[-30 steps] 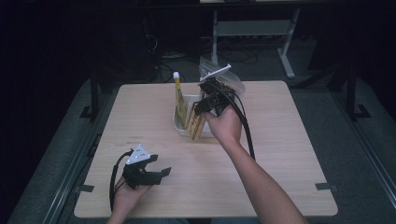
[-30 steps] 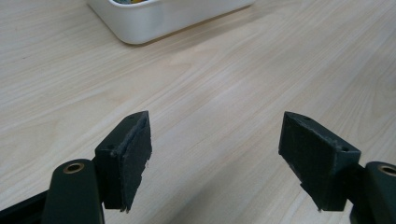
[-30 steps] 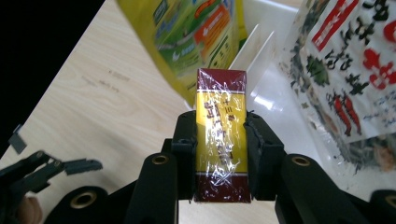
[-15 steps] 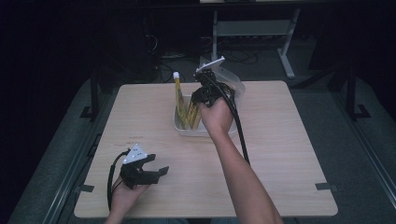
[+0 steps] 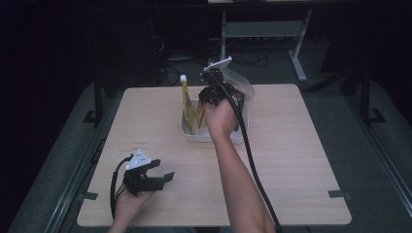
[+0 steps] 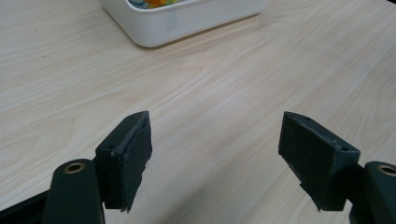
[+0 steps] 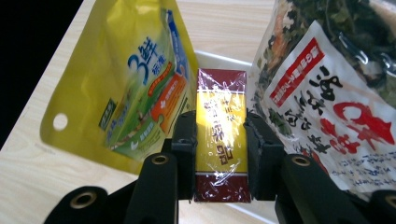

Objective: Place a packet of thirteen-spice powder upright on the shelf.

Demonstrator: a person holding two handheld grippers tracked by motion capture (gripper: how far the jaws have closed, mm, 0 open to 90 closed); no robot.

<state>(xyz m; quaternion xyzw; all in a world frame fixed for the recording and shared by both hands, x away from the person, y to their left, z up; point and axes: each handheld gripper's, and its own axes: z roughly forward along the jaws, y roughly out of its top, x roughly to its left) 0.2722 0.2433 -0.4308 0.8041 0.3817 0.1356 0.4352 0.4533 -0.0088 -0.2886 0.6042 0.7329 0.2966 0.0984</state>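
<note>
Here we are clamping our right gripper point(image 7: 219, 140) on a maroon-and-yellow cellophane-wrapped box point(image 7: 221, 126), between a yellow pouch point(image 7: 135, 79) and a clear printed bag point(image 7: 327, 93) in the white plastic bin point(image 5: 214, 137). Our left gripper point(image 6: 215, 154) is hovering wide apart above the light wooden table point(image 6: 224, 93).

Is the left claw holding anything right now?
No, the left claw stands open with just bare table between its jaws.
</note>
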